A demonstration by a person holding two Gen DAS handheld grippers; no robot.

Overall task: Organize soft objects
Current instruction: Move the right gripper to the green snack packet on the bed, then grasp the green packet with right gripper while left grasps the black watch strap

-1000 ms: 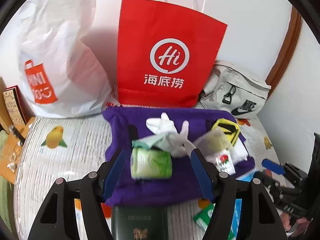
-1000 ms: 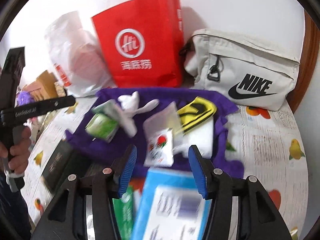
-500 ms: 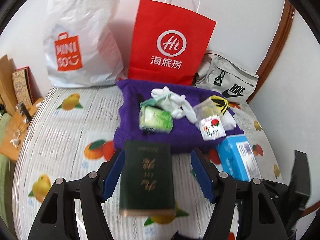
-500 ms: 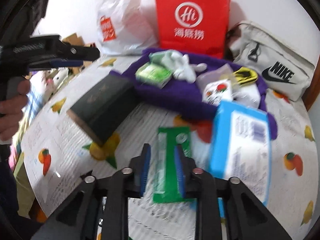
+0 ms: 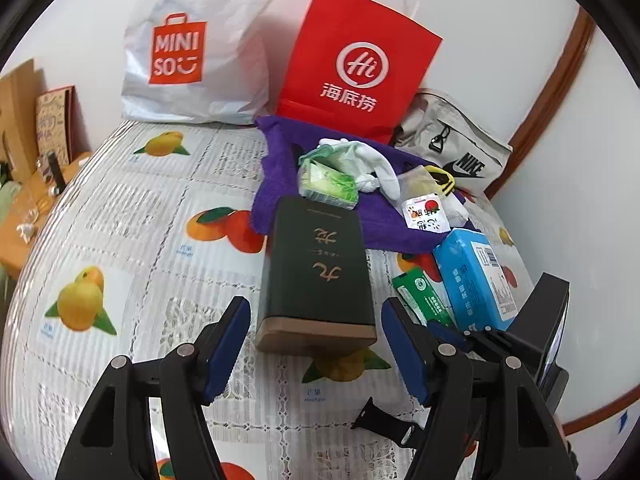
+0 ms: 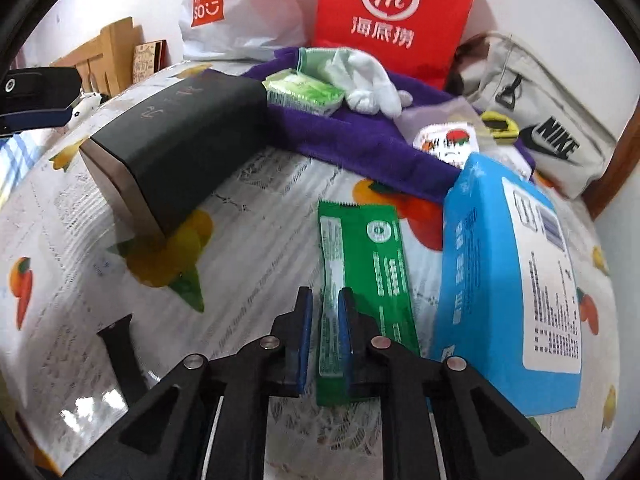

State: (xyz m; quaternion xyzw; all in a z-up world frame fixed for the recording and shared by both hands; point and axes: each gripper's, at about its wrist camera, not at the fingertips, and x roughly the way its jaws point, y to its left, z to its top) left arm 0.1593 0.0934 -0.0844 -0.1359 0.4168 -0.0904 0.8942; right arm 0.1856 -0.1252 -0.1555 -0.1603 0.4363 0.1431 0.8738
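My right gripper [image 6: 323,300] points down at a flat green packet [image 6: 368,256] on the fruit-print cloth. Its jaws are closing, and the pads pinch the packet's left strip. A blue wipes pack [image 6: 508,280] lies just right of it. My left gripper [image 5: 316,316] stands open, with the near end of a dark green box [image 5: 316,264] between its fingertips, untouched. Behind, a purple towel [image 5: 380,228] carries a white sock [image 5: 376,168], a green tissue pack [image 5: 328,184] and a small sachet [image 5: 424,212].
A red paper bag [image 5: 356,68], a white plastic bag [image 5: 188,48] and a grey pouch [image 5: 456,148] line the wall at the back. A black strap [image 5: 384,424] lies near the front edge. Wooden furniture [image 5: 16,216] stands off the left side.
Both grippers drew back from the towel pile and sank. The right jaws went from wide apart to nearly together around the green packet. The dark box now sits between the left fingers.
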